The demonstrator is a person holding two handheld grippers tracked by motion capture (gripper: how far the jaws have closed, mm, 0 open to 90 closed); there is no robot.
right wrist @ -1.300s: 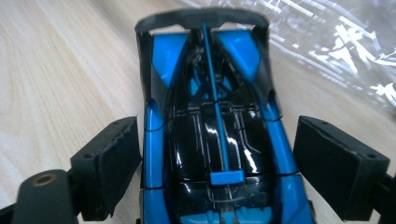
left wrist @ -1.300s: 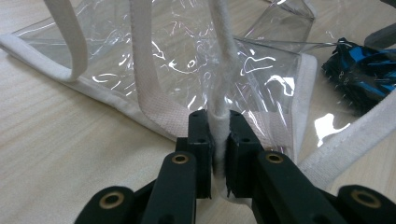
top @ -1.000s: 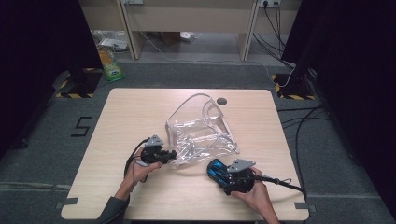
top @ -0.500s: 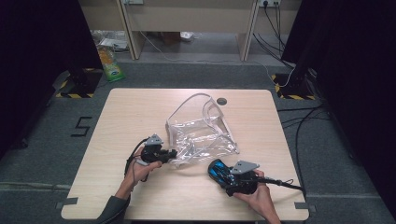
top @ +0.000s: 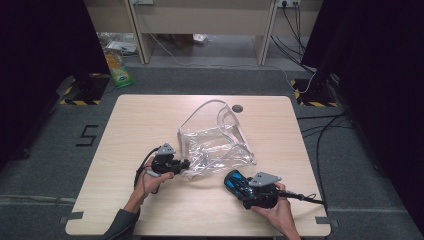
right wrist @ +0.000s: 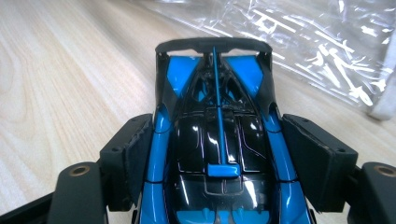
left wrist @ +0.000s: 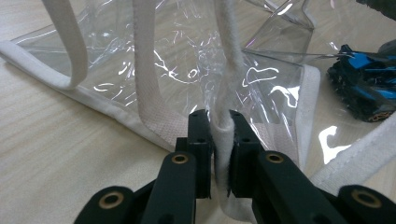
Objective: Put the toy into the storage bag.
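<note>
High view shows the left tool (top: pixel 186 163) pinching the clear bag's (top: pixel 215 145) white trim at its near-left corner and the right tool (top: pixel 234 181) clamping the blue toy car (top: pixel 235 183) just beside the bag's near edge, so lift the trim to widen the mouth before sliding the car in

Toy car (right wrist: pixel 217 154) rear cut off; bag (left wrist: pixel 187 70) contents perhaps unreadable.

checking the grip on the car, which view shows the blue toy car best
The right gripper view: the blue toy car sits close up, clamped at its sides by the right claw. The high view shows it small, in that claw beside the clear bag. The left gripper view catches it at the right edge.
</note>
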